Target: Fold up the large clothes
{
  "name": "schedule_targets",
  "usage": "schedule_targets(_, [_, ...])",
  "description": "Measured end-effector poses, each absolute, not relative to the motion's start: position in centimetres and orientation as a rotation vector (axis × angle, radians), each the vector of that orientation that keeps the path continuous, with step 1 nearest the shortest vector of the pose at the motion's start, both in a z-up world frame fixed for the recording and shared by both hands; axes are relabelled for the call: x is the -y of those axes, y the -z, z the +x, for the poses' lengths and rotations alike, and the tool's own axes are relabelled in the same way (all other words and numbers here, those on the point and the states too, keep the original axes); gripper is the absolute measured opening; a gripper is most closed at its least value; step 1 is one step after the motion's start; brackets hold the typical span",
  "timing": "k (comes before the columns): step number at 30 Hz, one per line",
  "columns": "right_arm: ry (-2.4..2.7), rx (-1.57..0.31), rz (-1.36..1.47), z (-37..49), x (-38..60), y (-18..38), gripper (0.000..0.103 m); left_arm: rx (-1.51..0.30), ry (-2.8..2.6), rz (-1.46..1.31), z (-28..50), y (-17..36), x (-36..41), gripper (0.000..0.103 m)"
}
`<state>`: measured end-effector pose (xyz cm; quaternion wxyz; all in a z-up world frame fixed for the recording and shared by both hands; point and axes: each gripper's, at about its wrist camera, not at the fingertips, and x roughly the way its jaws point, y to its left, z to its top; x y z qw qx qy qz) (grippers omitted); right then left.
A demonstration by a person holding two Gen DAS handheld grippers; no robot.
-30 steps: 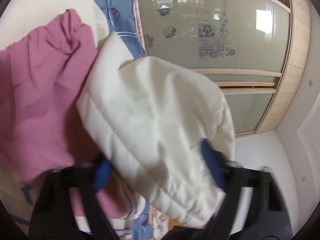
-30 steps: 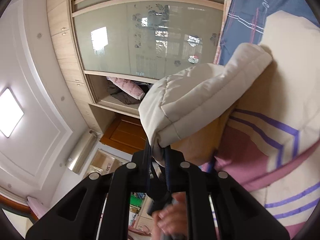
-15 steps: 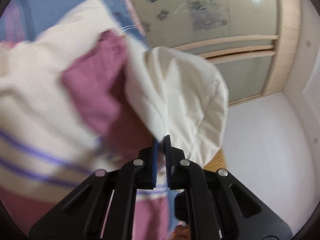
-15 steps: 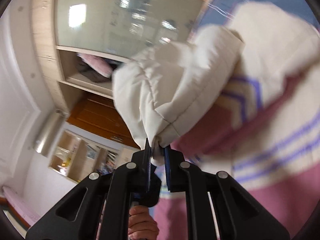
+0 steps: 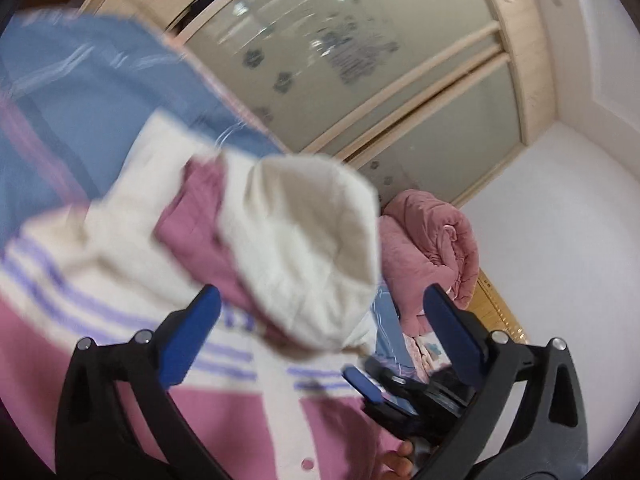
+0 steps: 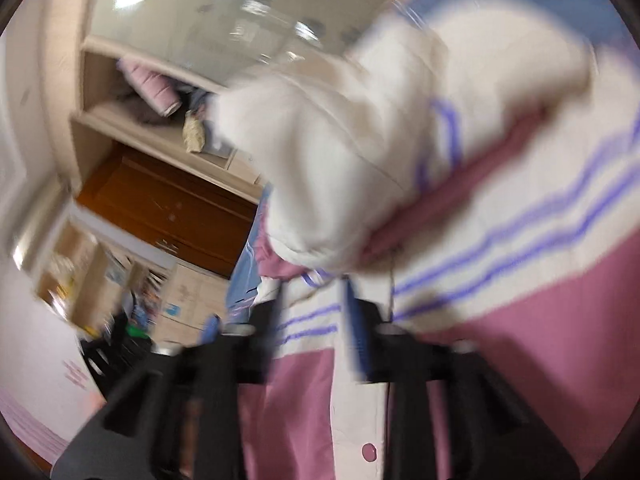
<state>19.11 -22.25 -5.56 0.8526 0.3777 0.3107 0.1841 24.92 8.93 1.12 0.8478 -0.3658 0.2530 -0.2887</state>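
A pink and cream jacket [image 5: 240,420] with purple stripes lies spread on the bed. Its cream hood [image 5: 304,240] is folded down over the chest. My left gripper [image 5: 320,296] is opening and stands wide. The hood's rim lies in the gap, and neither blue pad touches it. My right gripper [image 6: 314,306] is blurred and also opening, its fingers apart over the jacket's [image 6: 540,340] buttoned front. The hood [image 6: 328,152] sits just beyond its tips. A blue pad of the right gripper [image 5: 362,384] and a fingertip of a hand show low in the left wrist view.
A blue bedsheet [image 5: 80,112] lies under the jacket. A rolled pink quilt [image 5: 432,248] sits at the bed's far edge. Behind stands a wardrobe with frosted glass doors [image 5: 360,60]. The right wrist view shows an open shelf [image 6: 132,112] with clothes and a brown door [image 6: 160,200].
Both grippers were shut on the hood's rim half a second ago; now both have let go and their jaws stand apart. The hood has dropped onto the jacket. Both views have rolled and pulled back.
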Motion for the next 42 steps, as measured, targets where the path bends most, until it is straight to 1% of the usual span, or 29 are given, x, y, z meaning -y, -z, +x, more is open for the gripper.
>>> schedule_targets(1, [-0.335,-0.572,0.734,18.2,22.4,4.0,0.081,-0.5,0.594,-0.694,25.7,-3.5,-8.3,0.101])
schedule_targets(2, [-0.302,-0.516,0.682,17.7,22.5,3.0,0.083,-0.473,0.572,-0.622,25.2,-4.8,-8.1,0.101])
schedule_targets(3, [-0.279,-0.485,0.638,17.4,22.5,2.5,0.084,-0.454,0.553,-0.575,25.7,-5.9,-7.8,0.101])
schedule_targets(4, [-0.247,-0.451,0.581,17.2,22.6,2.2,0.085,-0.422,0.506,-0.485,27.1,-8.2,-6.5,0.101])
schedule_targets(6, [-0.205,-0.439,0.52,17.5,22.8,2.4,0.085,-0.419,0.413,-0.302,31.2,-11.6,-3.2,0.101])
schedule_targets(9, [-0.163,-0.473,0.528,18.6,23.9,3.5,0.085,-0.434,0.304,-0.062,37.0,-13.0,1.2,0.101])
schedule_targets(11, [-0.159,-0.485,0.549,18.9,24.2,4.1,0.085,-0.49,0.294,-0.011,39.8,-11.7,3.1,0.099])
schedule_targets(12, [-0.155,-0.482,0.551,19.3,24.2,4.2,0.085,-0.551,0.294,-0.003,41.2,-10.4,3.9,0.095])
schedule_targets(13, [-0.151,-0.478,0.546,19.5,24.5,4.2,0.085,-0.66,0.291,0.003,43.1,-7.5,5.0,0.086])
schedule_targets(14, [-0.147,-0.477,0.54,19.7,24.7,4.3,0.085,-0.718,0.284,0.007,43.8,-5.7,5.2,0.081])
schedule_targets(15, [-0.143,-0.476,0.538,19.7,24.8,4.2,0.085,-0.815,0.266,0.019,44.5,-2.4,5.6,0.08])
schedule_targets(17, [-0.137,-0.471,0.532,19.8,24.6,4.0,0.085,-0.92,0.263,0.055,44.0,2.3,6.3,0.08])
schedule_targets(18, [-0.134,-0.471,0.524,19.7,24.7,3.9,0.085,-0.93,0.27,0.14,42.7,5.0,7.1,0.08])
schedule_targets(20, [-0.124,-0.47,0.504,19.5,24.7,3.7,0.085,-0.859,0.243,0.229,40.4,7.1,7.7,0.08])
schedule_targets(24, [-0.093,-0.457,0.451,19.6,24.4,3.4,0.085,-0.854,0.244,0.139,39.4,7.5,6.7,0.08])
schedule_targets(27, [-0.044,-0.393,0.322,20.1,23.9,1.6,0.085,-0.821,0.246,0.132,38.8,7.7,6.3,0.08])
schedule_targets(28, [-0.012,-0.363,0.253,20.8,23.6,0.5,0.087,-0.807,0.249,0.126,38.7,7.9,6.2,0.08])
schedule_targets(30, [0.014,-0.35,0.187,23.2,23.3,-1.1,0.089,-0.786,0.255,0.111,37.9,8.3,5.8,0.08])
schedule_targets(33, [-0.02,-0.426,0.137,30.0,22.5,-2.3,0.09,-0.776,0.256,0.1,38.5,9.0,5.8,0.08])
schedule_targets(35, [0.022,-0.485,0.11,33.5,22.8,-0.8,0.09,-0.771,0.259,0.091,38.8,9.1,5.9,0.08])
schedule_targets(37, [0.088,-0.624,0.025,37.4,23.6,3.9,0.09,-0.768,0.264,0.078,38.8,9.2,5.8,0.08])
schedule_targets(39, [0.12,-0.7,-0.096,38.4,23.9,9.0,0.09,-0.758,0.275,0.049,38.8,9.1,5.3,0.08])
schedule_targets(41, [0.108,-0.699,-0.074,37.9,24.8,11.9,0.09,-0.741,0.288,0.02,38.6,9.2,4.9,0.082])
schedule_targets(42, [0.108,-0.696,-0.059,37.9,25.2,11.8,0.09,-0.737,0.285,0.026,38.5,9.3,5.0,0.082])
